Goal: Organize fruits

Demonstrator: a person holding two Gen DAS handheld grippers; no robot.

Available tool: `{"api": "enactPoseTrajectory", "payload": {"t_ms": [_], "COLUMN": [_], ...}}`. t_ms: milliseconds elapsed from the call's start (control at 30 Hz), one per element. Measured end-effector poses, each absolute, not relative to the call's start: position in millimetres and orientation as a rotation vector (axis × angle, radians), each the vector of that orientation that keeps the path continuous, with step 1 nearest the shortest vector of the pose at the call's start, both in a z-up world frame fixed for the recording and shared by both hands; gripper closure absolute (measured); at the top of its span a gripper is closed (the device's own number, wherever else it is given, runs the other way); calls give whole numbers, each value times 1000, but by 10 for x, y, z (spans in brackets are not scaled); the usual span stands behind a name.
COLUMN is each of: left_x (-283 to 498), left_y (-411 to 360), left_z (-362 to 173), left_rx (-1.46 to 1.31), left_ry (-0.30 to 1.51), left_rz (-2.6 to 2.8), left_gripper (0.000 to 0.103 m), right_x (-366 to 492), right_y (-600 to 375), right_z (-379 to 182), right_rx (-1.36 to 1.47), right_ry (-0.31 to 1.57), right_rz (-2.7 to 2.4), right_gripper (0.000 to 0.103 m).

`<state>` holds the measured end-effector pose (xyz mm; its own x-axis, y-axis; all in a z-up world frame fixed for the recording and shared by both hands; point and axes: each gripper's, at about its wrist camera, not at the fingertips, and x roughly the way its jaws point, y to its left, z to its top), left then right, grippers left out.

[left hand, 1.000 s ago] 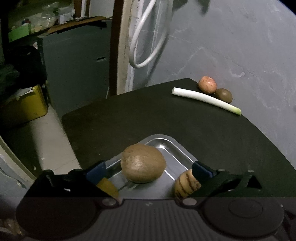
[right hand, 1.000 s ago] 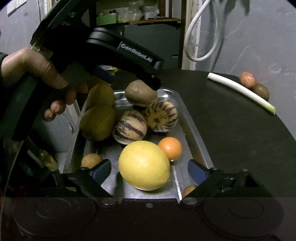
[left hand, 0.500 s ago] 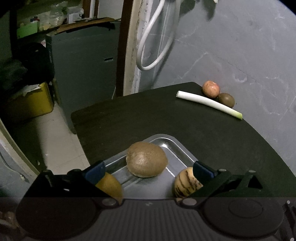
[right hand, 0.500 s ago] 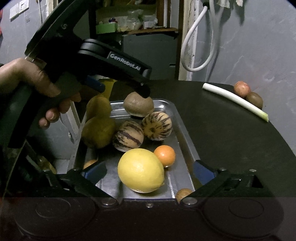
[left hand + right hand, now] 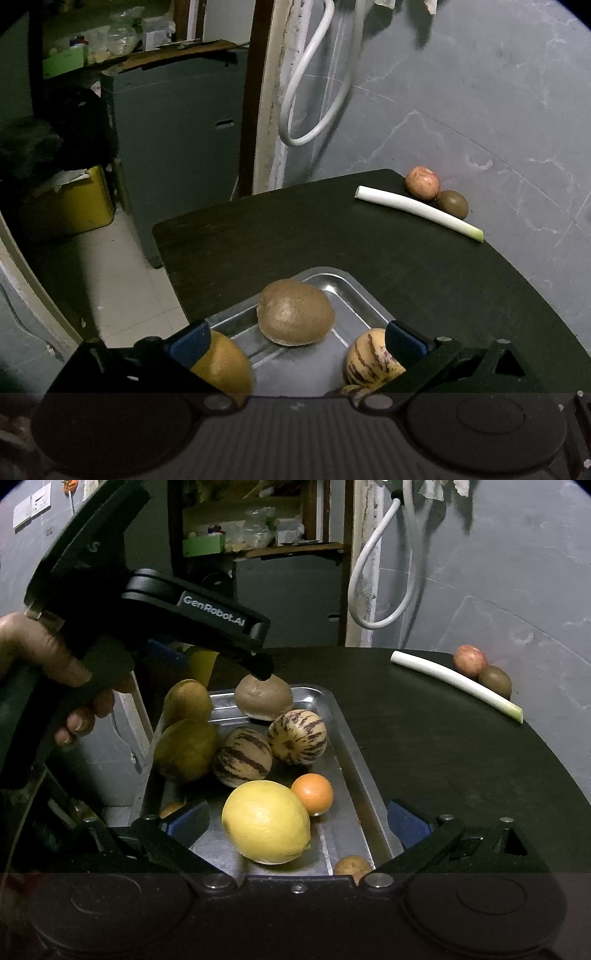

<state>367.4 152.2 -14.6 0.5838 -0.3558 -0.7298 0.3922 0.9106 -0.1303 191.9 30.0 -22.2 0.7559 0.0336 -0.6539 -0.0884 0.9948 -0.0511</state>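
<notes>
Fruit mostly gathered in shiny steel tray (image 5: 347, 746): big yellow lemon (image 5: 266, 821), small orange (image 5: 312, 794), striped melons. Pink apple (image 5: 470, 660), brown kiwi (image 5: 495, 681) remain on dark tabletop (image 5: 424, 746) (beside white leek). Right hand-held gripper (image 5: 295, 821) just opened wide, lemon between, untouched; left hand-held gripper (image 5: 295, 338) wide, empty.

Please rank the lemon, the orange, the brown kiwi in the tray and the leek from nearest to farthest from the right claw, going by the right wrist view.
1. Lemon, between the open right claw fingers.
2. Orange, just behind it.
3. Brown kiwi, tray's far end.
4. Leek, far right on the table.
</notes>
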Motion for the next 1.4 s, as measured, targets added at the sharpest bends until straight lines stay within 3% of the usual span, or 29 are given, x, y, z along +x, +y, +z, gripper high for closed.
{"api": "enactPoseTrajectory", "payload": {"t_ms": [1400], "left_x": [2853], "left_y": [1889], "left_z": [-173], "left_rx": [-94], "left_ry": [823], "left_rz": [-150], "left_gripper": [1], "right_x": [1649], "right_y": [-103], "right_z": [-109], "right_rx": [-11], "right_ry": [661], "right_rz": [-47], "right_gripper": [1]}}
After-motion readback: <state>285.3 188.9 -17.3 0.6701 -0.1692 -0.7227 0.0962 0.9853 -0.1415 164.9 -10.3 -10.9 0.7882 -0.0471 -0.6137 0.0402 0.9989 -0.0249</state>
